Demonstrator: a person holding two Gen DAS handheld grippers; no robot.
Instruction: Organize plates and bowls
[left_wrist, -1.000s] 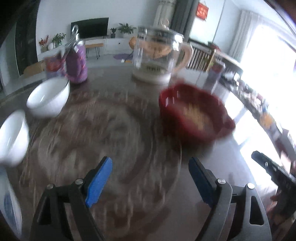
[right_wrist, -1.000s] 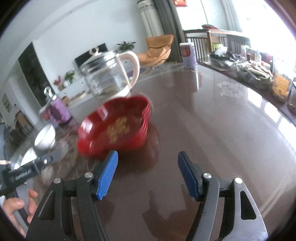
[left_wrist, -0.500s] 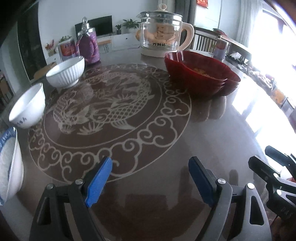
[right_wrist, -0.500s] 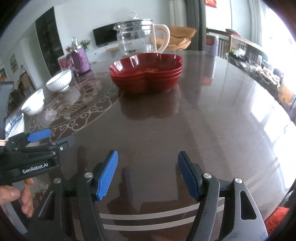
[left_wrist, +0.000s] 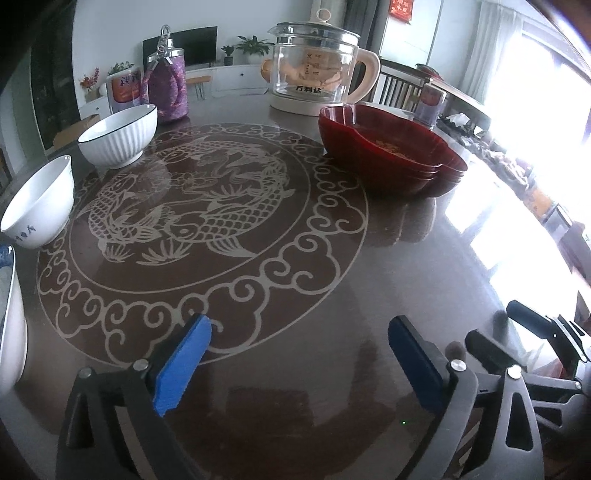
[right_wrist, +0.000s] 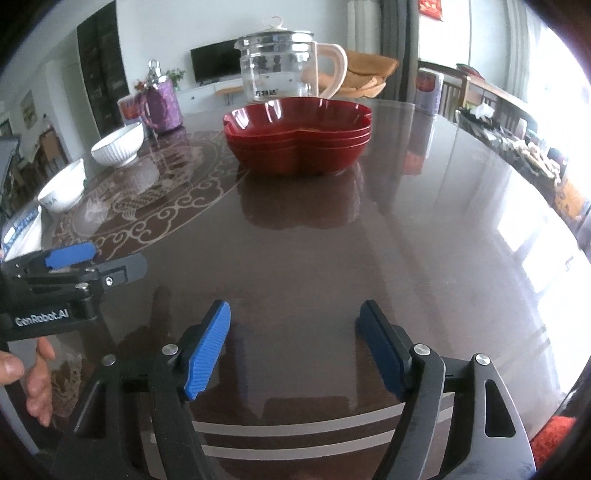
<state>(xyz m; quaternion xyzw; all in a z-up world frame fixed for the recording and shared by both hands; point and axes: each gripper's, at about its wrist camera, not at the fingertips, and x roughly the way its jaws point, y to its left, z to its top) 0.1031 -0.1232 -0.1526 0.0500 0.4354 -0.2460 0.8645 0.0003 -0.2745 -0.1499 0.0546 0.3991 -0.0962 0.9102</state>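
Observation:
A stack of red flower-shaped plates sits on the dark table, far ahead of both grippers. A ribbed white bowl and a plain white bowl stand at the left. A blue-patterned bowl shows at the far left edge, mostly cut off. My left gripper is open and empty over the near table; it also shows in the right wrist view. My right gripper is open and empty, and shows at the lower right of the left wrist view.
A glass kettle stands behind the red plates. A purple jar and a small can stand at the back. The table has a carp inlay. Cluttered side table at right.
Both grippers have pulled back toward the near table edge and steadied; the red plates look farther away. Both stay open and empty.

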